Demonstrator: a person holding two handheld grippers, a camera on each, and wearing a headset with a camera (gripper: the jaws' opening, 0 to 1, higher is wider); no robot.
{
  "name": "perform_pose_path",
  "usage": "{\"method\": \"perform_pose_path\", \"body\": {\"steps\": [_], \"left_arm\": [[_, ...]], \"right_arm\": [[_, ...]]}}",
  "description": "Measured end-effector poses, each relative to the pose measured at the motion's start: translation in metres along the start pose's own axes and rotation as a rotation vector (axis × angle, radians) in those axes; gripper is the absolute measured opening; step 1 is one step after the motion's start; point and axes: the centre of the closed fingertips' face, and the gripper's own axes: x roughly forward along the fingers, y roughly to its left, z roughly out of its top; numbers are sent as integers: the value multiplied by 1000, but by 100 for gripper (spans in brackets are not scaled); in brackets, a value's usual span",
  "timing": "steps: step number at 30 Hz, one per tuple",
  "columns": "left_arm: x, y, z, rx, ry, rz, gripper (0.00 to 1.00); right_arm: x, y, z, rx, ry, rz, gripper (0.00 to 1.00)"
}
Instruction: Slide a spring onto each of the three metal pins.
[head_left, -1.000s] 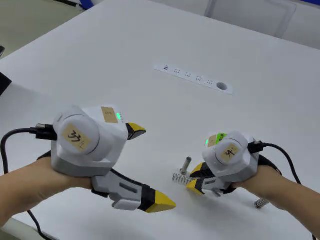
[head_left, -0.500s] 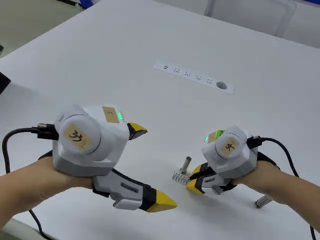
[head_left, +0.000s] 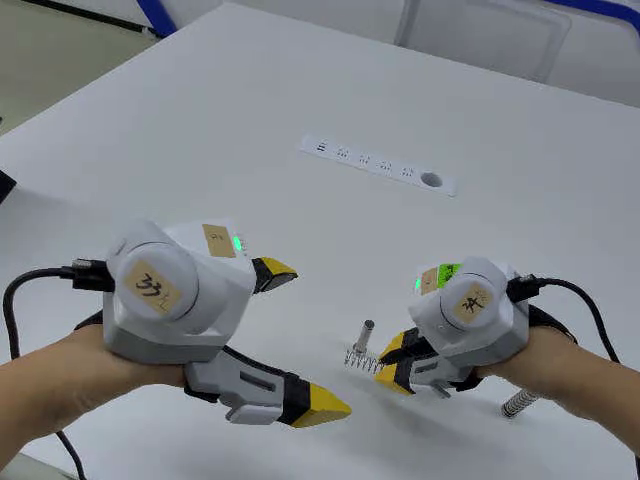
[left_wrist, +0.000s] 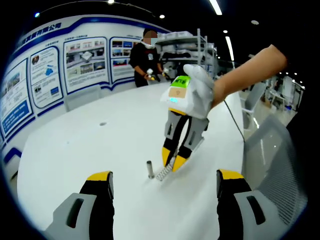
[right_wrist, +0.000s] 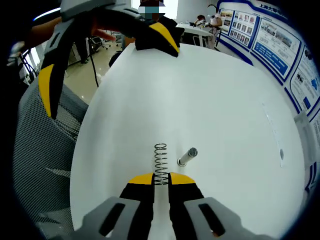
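Note:
A short metal pin stands upright on the white table; it also shows as the pin and the pin. My right gripper is shut on a small spring, held level just in front of the pin's base. The spring sticks out from the closed yellow tips, and the spring shows beside the pin. My left gripper stands open to the left, its jaws wide apart with nothing between them. A second spring lies on the table by the right wrist.
A white power strip is set into the table farther back. Black cables trail from both grippers. A person stands beyond the table's far end. The near table edge runs below the left hand.
The right gripper with its spring has shifted slightly; the head camera tilted, moving the whole scene. The left gripper stays open in about the same place.

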Motion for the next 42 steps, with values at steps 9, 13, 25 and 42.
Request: {"method": "perform_pose_path", "body": {"steps": [9, 13, 25, 42], "left_arm": [[12, -8, 9, 12, -6, -25, 69], [18, -12, 9, 43, 16, -32, 60], [25, -32, 9, 109, 55, -81, 33], [23, -54, 11, 189, 88, -164, 11]], "right_arm": [[-43, 13, 32, -119, -90, -76, 11], [-60, 17, 39, -170, -102, -109, 11], [-74, 41, 42, -258, -81, -101, 11], [-78, 53, 46, -279, -94, -85, 11]]}}
